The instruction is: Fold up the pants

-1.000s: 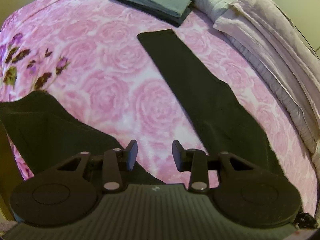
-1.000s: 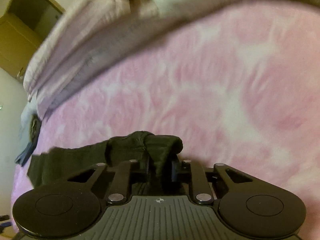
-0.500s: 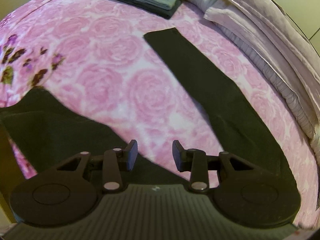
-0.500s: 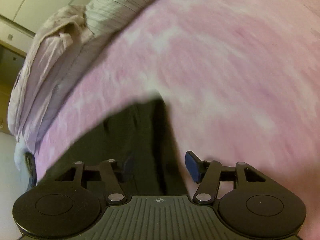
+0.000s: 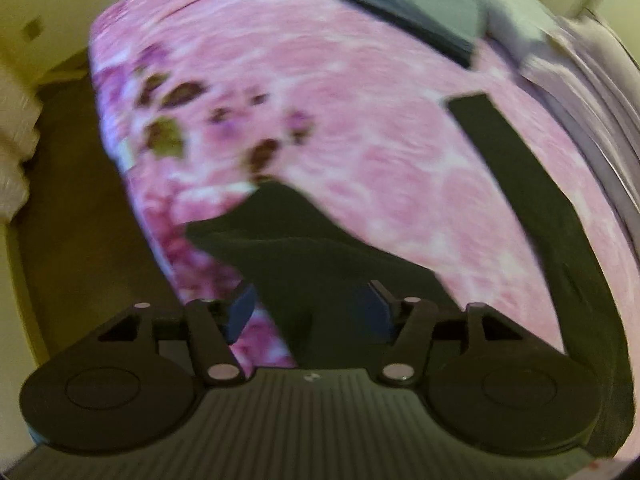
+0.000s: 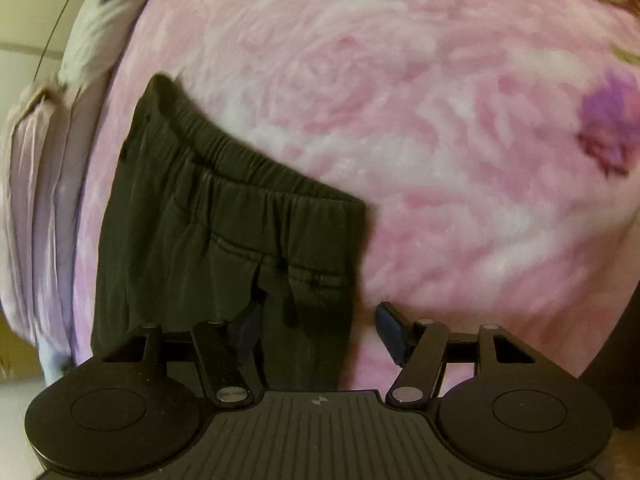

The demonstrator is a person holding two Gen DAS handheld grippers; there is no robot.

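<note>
Right wrist: one pants (image 6: 224, 240) waistband.

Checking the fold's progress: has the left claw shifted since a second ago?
Yes. The left claw has swung left toward the bed's corner, jaws just opening over the black pants; the folded grey pile sits farther right.

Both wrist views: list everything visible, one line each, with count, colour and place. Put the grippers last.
pants: one pair, black, spread flat on the bedspread, one leg running to the far right, waistband in the right wrist view.
bedspread: one, pink with a rose print, covering the bed.
folded clothes: one stack, grey-green over dark, at the far end of the bed.
bedding: one bunched heap, pale lilac, along the bed's right edge.
left gripper: one, black, fingers apart over a pant leg, just been opening.
right gripper: one, black, fingers apart near the waistband, just been opening.
</note>
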